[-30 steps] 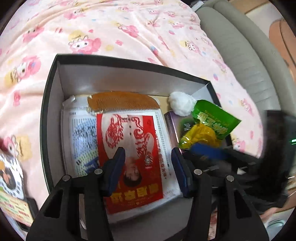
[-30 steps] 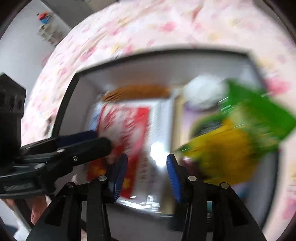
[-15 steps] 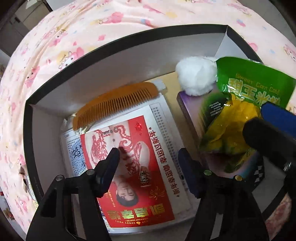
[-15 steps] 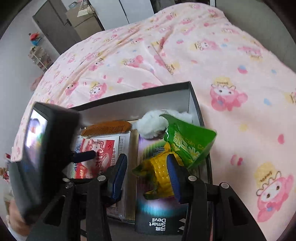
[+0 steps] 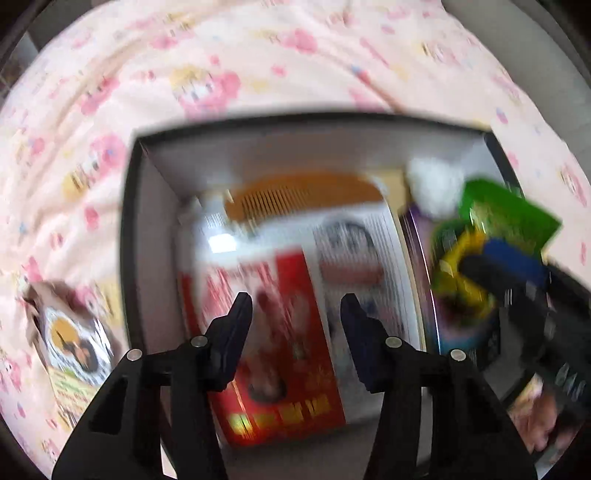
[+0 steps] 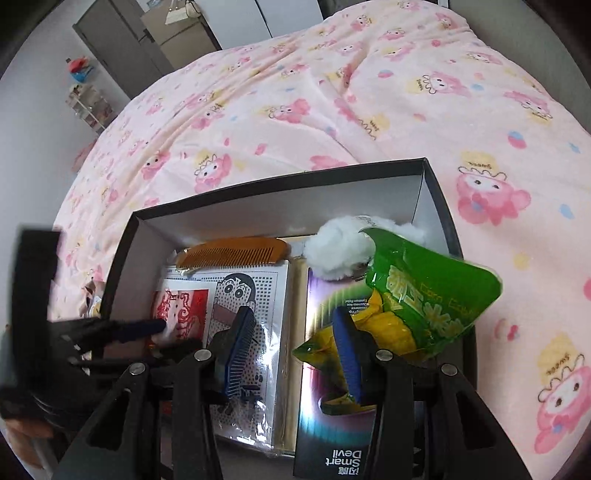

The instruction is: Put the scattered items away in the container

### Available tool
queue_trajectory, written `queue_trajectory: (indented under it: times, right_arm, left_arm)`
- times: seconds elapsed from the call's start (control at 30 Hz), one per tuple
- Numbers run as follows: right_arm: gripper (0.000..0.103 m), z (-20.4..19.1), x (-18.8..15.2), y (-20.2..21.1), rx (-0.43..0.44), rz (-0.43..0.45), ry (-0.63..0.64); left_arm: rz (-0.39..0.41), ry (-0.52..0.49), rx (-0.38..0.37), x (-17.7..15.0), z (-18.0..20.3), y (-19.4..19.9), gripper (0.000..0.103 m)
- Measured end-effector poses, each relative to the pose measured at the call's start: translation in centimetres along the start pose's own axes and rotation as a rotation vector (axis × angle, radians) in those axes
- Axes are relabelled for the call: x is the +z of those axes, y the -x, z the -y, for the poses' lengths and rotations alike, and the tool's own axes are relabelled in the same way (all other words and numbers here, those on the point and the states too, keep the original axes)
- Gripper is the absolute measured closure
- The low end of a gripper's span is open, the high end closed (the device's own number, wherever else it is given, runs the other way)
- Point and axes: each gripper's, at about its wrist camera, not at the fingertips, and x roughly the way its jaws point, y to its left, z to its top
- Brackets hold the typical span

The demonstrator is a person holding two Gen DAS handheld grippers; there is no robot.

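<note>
A black box with white inside walls (image 6: 258, 210) (image 5: 155, 221) lies on the bed. In it lie an orange comb (image 6: 232, 251) (image 5: 295, 199), a red card (image 5: 280, 332) (image 6: 181, 306) on a dotted cartoon packet (image 6: 255, 295), a purple box (image 6: 328, 432), a white cotton ball (image 6: 340, 251) (image 5: 436, 184) and a green-yellow snack bag (image 6: 421, 295) (image 5: 506, 221). My left gripper (image 5: 295, 314) is open and empty above the red card. My right gripper (image 6: 291, 347) is open over the box, its right finger next to the snack bag.
A pink cartoon-print blanket (image 6: 332, 92) covers the bed around the box. A small printed packet (image 5: 70, 339) lies on the blanket left of the box. Grey cabinets (image 6: 155, 33) and a shelf stand far back.
The left view has shifted and blurred; the red card now lies left on the cartoon packet. The right gripper has come closer over the box.
</note>
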Motion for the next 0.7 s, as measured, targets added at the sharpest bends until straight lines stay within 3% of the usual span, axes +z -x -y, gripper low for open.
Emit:
queue_trajectory:
  times: [0.2,0.43,0.57,0.7]
  right_arm:
    - [0.063,-0.9,-0.2,-0.3,-0.024,-0.004,0.034]
    - [0.063,-2.2,-0.8,-2.2,0.007,-0.072,0.079]
    - [0.063,-1.8,-0.8,-2.3,0.005,-0.090,0.059]
    - [0.062,-1.6,-0.6,-1.3,-0.003,-0.062,0.053]
  left_arm:
    - [0.030,-0.040,0.019,3.6,-0.1,-2.4,0.058]
    - [-0.111,0.014,0.044,3.2,-0.5,-3.7,0.058]
    - [-0.151,-0.025,0.061,2.4,-0.5,-3.3,0.064]
    - [-0.092,-0.078,-0.004,2.0,1.0,-2.1,0.065]
